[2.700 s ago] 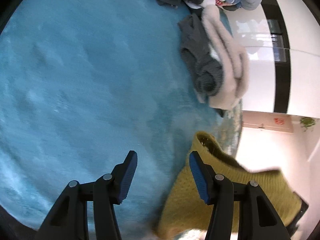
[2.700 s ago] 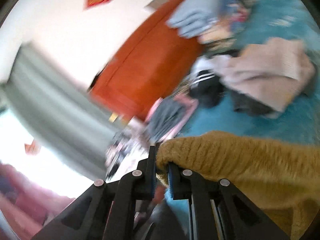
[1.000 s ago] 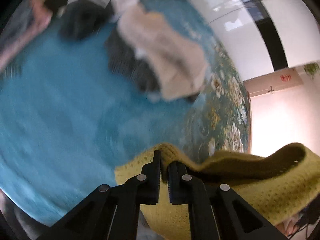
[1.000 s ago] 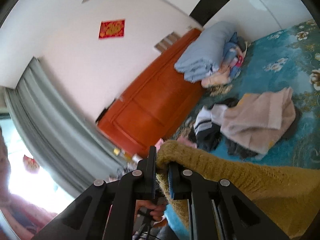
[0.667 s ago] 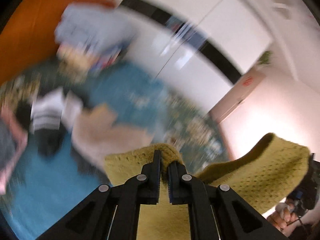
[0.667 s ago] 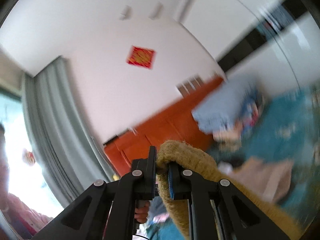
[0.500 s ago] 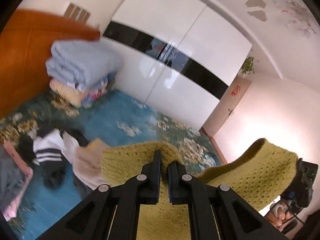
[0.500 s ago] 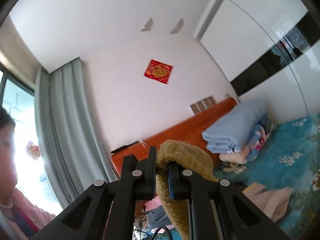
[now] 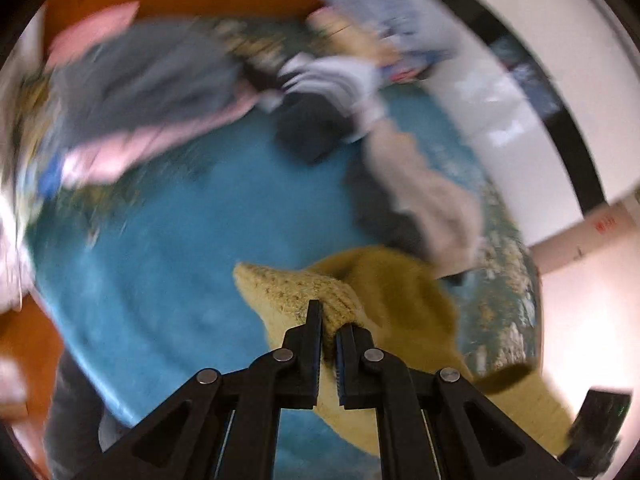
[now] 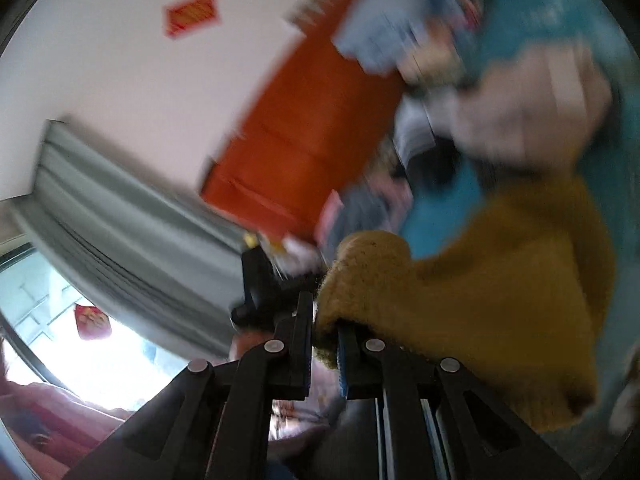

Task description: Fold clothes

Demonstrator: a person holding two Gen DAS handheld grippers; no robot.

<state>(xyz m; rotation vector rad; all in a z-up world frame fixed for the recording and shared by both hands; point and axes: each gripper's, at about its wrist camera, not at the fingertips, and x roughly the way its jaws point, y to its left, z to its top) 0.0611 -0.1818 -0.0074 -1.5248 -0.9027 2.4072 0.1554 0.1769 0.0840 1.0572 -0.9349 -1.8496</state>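
Observation:
A mustard-yellow knitted sweater (image 9: 384, 300) is stretched between both grippers above the teal bed cover (image 9: 168, 248). My left gripper (image 9: 328, 320) is shut on one knitted edge of it, and the cloth runs off to the lower right. In the right wrist view my right gripper (image 10: 324, 320) is shut on another thick edge of the sweater (image 10: 480, 296), which hangs away to the right over the bed. Both views are blurred by motion.
A beige garment (image 9: 424, 184) over a dark one lies beyond the sweater. A grey and pink garment (image 9: 152, 92) lies at the far left, a striped black and white one (image 9: 332, 80) beside it. Folded blue bedding (image 10: 400, 28) leans by the orange headboard (image 10: 312, 128). Grey curtains (image 10: 120, 208) hang left.
Both grippers swung up toward the walls and ceiling with the sweater, then dropped back toward the bed. The sweater stays clamped in both.

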